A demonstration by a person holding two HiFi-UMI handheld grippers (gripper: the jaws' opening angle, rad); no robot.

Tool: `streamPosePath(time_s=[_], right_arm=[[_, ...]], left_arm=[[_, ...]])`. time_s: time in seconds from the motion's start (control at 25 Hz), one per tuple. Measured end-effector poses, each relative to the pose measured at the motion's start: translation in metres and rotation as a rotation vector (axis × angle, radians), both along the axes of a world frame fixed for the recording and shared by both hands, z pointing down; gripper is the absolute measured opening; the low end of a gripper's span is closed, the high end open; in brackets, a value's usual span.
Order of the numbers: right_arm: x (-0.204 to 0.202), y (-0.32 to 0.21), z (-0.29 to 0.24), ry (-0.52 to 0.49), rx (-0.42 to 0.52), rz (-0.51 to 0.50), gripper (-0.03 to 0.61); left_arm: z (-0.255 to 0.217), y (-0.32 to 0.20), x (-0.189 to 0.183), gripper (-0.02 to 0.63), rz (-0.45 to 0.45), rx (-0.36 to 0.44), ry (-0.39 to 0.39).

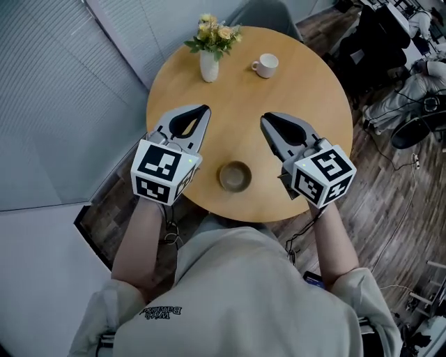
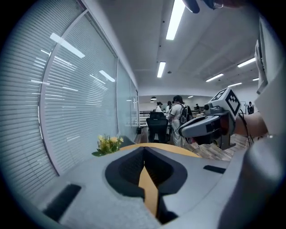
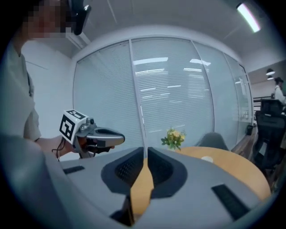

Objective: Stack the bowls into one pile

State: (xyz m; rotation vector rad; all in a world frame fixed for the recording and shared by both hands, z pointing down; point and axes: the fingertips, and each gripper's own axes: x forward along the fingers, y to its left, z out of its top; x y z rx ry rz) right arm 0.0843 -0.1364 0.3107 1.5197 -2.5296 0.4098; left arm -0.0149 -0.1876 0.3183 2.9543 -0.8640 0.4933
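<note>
A brownish bowl (image 1: pixel 235 176) sits near the front edge of the round wooden table (image 1: pixel 306 104); I cannot tell whether more bowls are nested in it. My left gripper (image 1: pixel 204 109) (image 2: pixel 144 151) hovers above the table to the bowl's left, its tips together and nothing between them. My right gripper (image 1: pixel 265 118) (image 3: pixel 146 150) hovers to the bowl's right, its tips a narrow slit apart and empty. Both point away from me, across the table. The bowl shows in neither gripper view.
A white vase of yellow flowers (image 1: pixel 209 66) (image 3: pixel 173 137) and a white cup (image 1: pixel 265 65) stand at the table's far side. A grey chair (image 1: pixel 268 14) is behind the table. A window with blinds is on the left, and cables and bags (image 1: pixel 418 104) lie on the floor at right.
</note>
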Motion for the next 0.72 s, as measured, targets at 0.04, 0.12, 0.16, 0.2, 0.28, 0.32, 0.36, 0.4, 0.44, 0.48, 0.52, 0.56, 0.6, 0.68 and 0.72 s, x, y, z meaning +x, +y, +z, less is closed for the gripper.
streamPosePath(time_s=[0.04, 0.12, 0.16, 0.2, 0.28, 0.32, 0.36, 0.4, 0.44, 0.48, 0.52, 0.56, 0.6, 0.68, 0.72], right_arm=[[0.006, 0.002, -0.010, 0.001, 0.020, 0.014, 0.048], [0.020, 0.007, -0.029, 0.017, 0.060, 0.043, 0.044], [0.027, 0.010, -0.039, 0.020, 0.080, 0.057, 0.044], [0.033, 0.013, -0.048, 0.019, 0.101, 0.073, 0.043], [0.044, 0.019, -0.067, 0.014, 0.145, 0.106, 0.043], [0.050, 0.023, -0.075, 0.013, 0.165, 0.123, 0.043], [0.055, 0.026, -0.083, 0.012, 0.182, 0.139, 0.043], [0.060, 0.030, -0.089, 0.013, 0.195, 0.149, 0.043], [0.063, 0.034, -0.094, 0.020, 0.203, 0.152, 0.043], [0.065, 0.038, -0.098, 0.033, 0.207, 0.148, 0.040], [0.067, 0.041, -0.100, 0.053, 0.210, 0.141, 0.040], [0.068, 0.043, -0.101, 0.073, 0.214, 0.138, 0.038], [0.069, 0.045, -0.102, 0.089, 0.220, 0.139, 0.038], [0.073, 0.051, -0.108, 0.097, 0.233, 0.148, 0.037], [0.075, 0.056, -0.111, 0.095, 0.237, 0.153, 0.037]], left_arm=[[-0.008, 0.000, 0.003, 0.020, 0.004, 0.014, 0.008], [-0.026, 0.000, 0.007, 0.020, 0.012, 0.040, 0.023], [-0.035, 0.002, 0.009, 0.020, 0.016, 0.057, 0.030], [-0.045, 0.004, 0.010, 0.020, 0.021, 0.076, 0.036], [-0.064, 0.008, 0.013, 0.020, 0.031, 0.117, 0.050], [-0.072, 0.010, 0.013, 0.020, 0.035, 0.139, 0.057], [-0.081, 0.012, 0.013, 0.020, 0.037, 0.158, 0.062], [-0.088, 0.013, 0.013, 0.020, 0.037, 0.176, 0.068], [-0.095, 0.015, 0.012, 0.020, 0.037, 0.191, 0.074], [-0.102, 0.016, 0.012, 0.020, 0.039, 0.205, 0.082], [-0.107, 0.018, 0.012, 0.020, 0.042, 0.217, 0.091], [-0.110, 0.020, 0.012, 0.020, 0.047, 0.228, 0.099], [-0.112, 0.021, 0.012, 0.020, 0.051, 0.239, 0.104], [-0.116, 0.026, 0.013, 0.020, 0.054, 0.258, 0.099], [-0.118, 0.028, 0.013, 0.020, 0.052, 0.261, 0.089]])
